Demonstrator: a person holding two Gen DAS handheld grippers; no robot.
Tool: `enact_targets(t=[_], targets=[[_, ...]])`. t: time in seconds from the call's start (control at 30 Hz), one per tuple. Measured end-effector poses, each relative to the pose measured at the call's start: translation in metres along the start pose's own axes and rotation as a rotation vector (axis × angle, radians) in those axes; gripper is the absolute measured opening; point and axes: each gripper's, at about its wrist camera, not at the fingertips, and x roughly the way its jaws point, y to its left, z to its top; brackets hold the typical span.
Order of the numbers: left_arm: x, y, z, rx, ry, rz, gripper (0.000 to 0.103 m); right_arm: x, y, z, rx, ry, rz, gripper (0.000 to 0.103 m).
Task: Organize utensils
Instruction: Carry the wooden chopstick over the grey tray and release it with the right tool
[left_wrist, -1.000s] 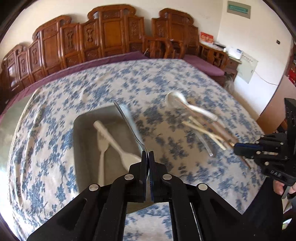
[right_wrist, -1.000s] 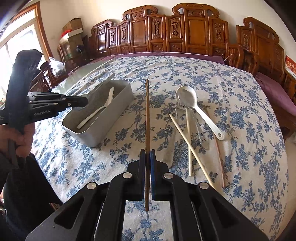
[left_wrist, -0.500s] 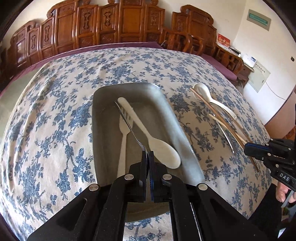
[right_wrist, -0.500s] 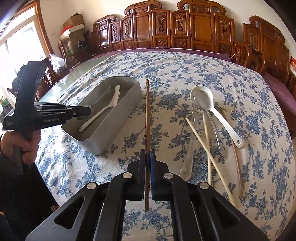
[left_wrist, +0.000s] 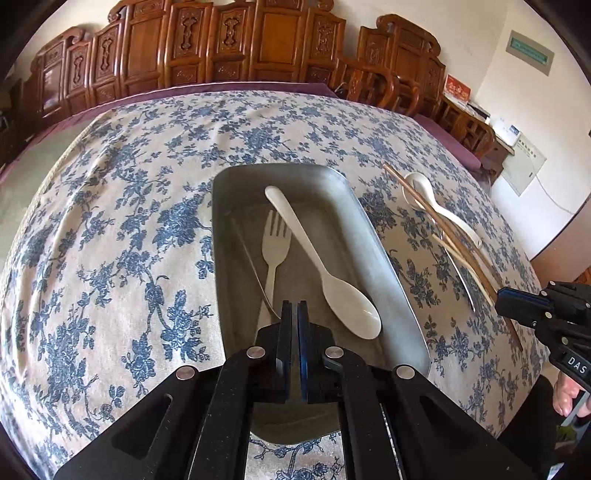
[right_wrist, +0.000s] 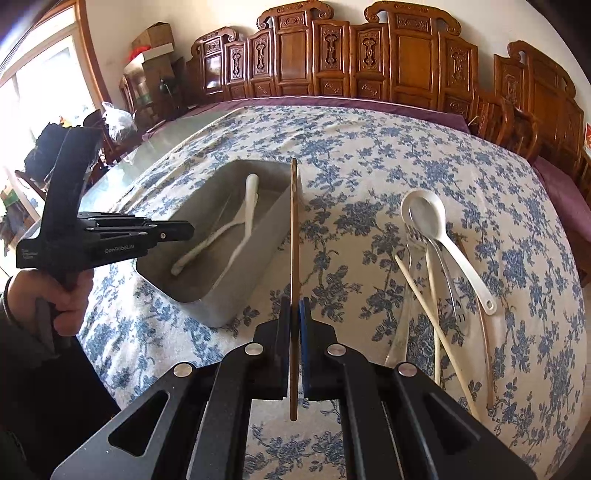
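My left gripper (left_wrist: 293, 310) hangs low over the grey metal tray (left_wrist: 369, 236), shut on a thin metal utensil (left_wrist: 258, 269) that slants down into the tray beside a white fork (left_wrist: 273, 251) and a white plastic spoon (left_wrist: 325, 266). My right gripper (right_wrist: 294, 314) is shut on a brown wooden chopstick (right_wrist: 293, 229), which stands upright just right of the tray (right_wrist: 236, 295). In the right wrist view the left gripper (right_wrist: 190, 230) is over the tray's near left side. In the left wrist view the right gripper (left_wrist: 506, 301) is at the right edge.
Loose on the blue-flowered cloth (right_wrist: 351, 155), right of the tray, lie a white ceramic spoon (right_wrist: 424, 218), pale chopsticks (right_wrist: 432, 295), a metal fork (right_wrist: 447, 280) and a clear utensil (right_wrist: 402, 332). Carved wooden chairs (right_wrist: 406, 62) ring the far side. A hand (right_wrist: 70, 299) grips the left handle.
The left gripper has come over the tray and sunk, and its metal utensil now tips down inside. The right gripper with the chopstick has shifted left, closer to the tray.
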Motion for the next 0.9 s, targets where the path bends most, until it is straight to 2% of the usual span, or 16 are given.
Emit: enact_targets(t=[0.3, 0.5, 0.9], targets=[[-0.034, 0.01, 0.007, 0.002, -0.094, 0.029, 0.002, 0.009, 0.033, 0.021, 0.011, 0.009, 0.041, 0.006], [-0.045, 0.02, 0.007, 0.013, -0.119, 0.073, 0.002, 0.031, 0.05, 0.034, 0.041, 0.038, 0.07, 0.006], [-0.054, 0.038, 0.01, -0.019, -0.137, 0.092, 0.003, 0.08, 0.066, 0.055, 0.108, 0.1, 0.096, 0.006]])
